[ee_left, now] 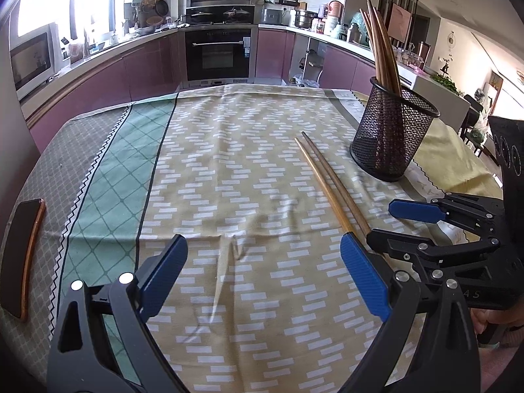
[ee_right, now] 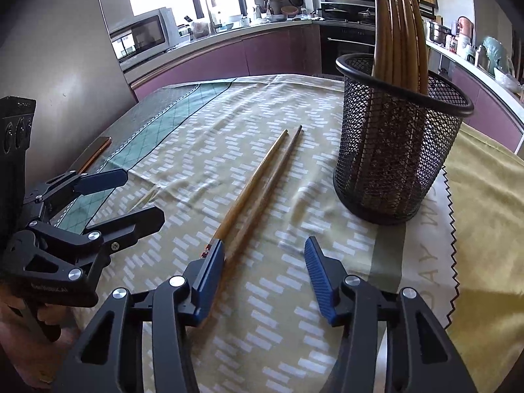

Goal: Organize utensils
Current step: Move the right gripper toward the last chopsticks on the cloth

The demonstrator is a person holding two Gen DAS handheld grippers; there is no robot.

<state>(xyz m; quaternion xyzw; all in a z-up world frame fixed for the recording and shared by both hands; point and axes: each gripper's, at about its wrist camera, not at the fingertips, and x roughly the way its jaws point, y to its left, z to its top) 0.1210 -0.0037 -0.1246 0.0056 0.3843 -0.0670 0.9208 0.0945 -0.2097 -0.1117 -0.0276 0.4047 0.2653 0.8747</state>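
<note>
Right gripper sits low over the tablecloth, jaws partway open, nothing clamped; near ends of two chopsticks lie just inside its left pad, one maybe touching it, can't tell for sure; sticks side by side, long axis running away from the gripper & a bit rightward, tips ending short of the mesh cup, which already holds a bunch of upright chopsticks; cup stands to the right of the pair, near but apart. Left gripper wide open, empty, beside the right one; sticks lie off its right pad, so right hand is nearer. Likely next: close on the pair's near ends.
</note>
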